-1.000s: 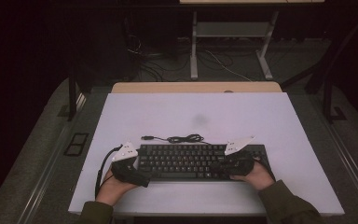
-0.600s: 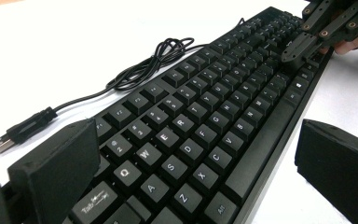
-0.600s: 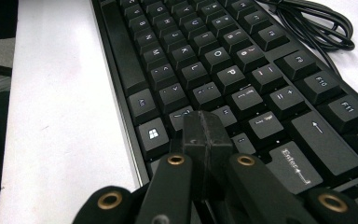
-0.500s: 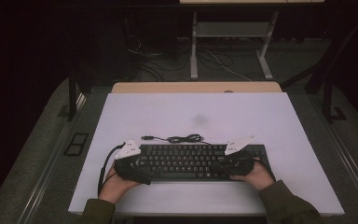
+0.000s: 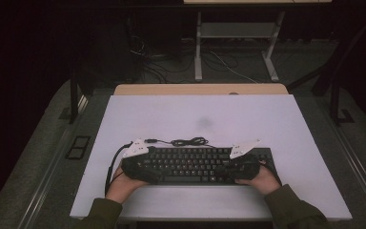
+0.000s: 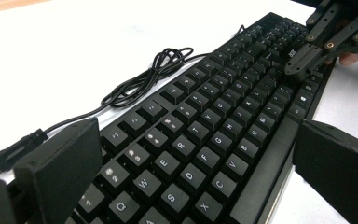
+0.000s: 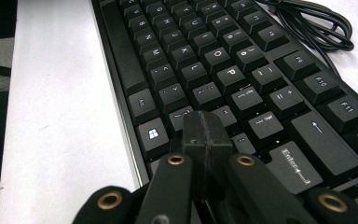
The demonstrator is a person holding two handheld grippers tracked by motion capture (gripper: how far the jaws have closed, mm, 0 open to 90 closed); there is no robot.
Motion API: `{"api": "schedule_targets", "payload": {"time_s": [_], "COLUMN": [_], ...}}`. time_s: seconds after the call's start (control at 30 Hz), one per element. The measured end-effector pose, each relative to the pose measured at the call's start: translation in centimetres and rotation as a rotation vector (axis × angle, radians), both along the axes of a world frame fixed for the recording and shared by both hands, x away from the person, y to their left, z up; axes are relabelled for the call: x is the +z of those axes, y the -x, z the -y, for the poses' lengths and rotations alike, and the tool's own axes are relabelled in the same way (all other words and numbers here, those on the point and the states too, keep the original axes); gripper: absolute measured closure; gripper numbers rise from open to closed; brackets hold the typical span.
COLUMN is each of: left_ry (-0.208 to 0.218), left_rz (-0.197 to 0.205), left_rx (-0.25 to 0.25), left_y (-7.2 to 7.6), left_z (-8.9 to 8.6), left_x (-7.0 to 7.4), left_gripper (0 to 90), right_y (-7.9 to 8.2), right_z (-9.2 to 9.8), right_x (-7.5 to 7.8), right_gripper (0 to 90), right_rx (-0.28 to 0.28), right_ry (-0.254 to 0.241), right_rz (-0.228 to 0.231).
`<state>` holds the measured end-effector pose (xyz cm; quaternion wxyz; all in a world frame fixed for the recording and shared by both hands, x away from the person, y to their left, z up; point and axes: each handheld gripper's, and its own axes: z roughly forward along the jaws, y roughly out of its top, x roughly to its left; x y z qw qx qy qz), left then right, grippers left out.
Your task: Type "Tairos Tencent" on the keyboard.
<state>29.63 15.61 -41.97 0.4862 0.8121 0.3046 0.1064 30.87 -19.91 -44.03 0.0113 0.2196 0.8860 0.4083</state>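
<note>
White tabletop [image 5: 276, 124], dark room beyond. Keyboard [image 5: 195, 164] lies flat near the person's edge, its cable [image 5: 186, 141] coiled loose just behind the top row.

Left gripper [image 6: 196, 168]: jaws spread wide and straddling the keyboard's left end, one pad beyond the number row, the other past the front edge; neither pad seems to press on the case.

Right gripper [image 7: 206, 135]: jaws clenched together with nothing between them, tips resting on or just above the keys left of Enter.

Judgement: work looks like steadying the keyboard while poking keys. Positioning appears done; whether a key is actually being pressed cannot be told. No lift or carry started.
</note>
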Motion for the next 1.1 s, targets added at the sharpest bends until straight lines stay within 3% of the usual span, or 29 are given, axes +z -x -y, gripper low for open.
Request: {"api": "schedule_targets", "payload": {"time_s": [0.3,0.33,0.8,0.93,0.97,1.0,1.03,1.1], "left_ry": [0.009,0.011,0.017,0.023,0.024,0.021,0.02,0.021], "left_rz": [-0.015,-0.016,-0.035,-0.047,-0.056,-0.064,-0.069,-0.084], "left_rx": [-0.001,-0.001,-0.03,-0.034,-0.032,-0.028,-0.024,-0.025], "left_y": [-0.8,-0.9,-2.8,-3.1,-3.1,-3.2,-3.3,-3.4], "left_z": [0.5,0.5,1.9,2.2,2.2,2.3,2.3,2.3], "left_x": [0.0,0.0,0.7,0.4,0.3,0.2,0.1,-0.1], "left_gripper": [9.1,14.2,35.2,48.9,48.9,57.0,57.0,69.5], "right_y": [0.0,0.0,0.0,0.0,0.0,0.0,0.0,0.0], "right_z": [0.0,0.0,0.0,0.0,0.0,0.0,0.0,-0.1], "right_x": [0.0,0.0,0.0,0.0,0.0,0.0,0.0,0.0], "right_gripper": [89.4,89.4,89.4,89.5,89.5,89.4,89.4,89.4], "right_rx": [0.0,0.0,0.002,0.002,0.002,0.002,0.002,0.002], "right_ry": [-0.001,0.001,0.005,0.005,0.005,0.005,0.005,0.005], "right_rz": [-0.002,-0.001,-0.002,-0.001,-0.001,0.001,0.001,0.002]}}
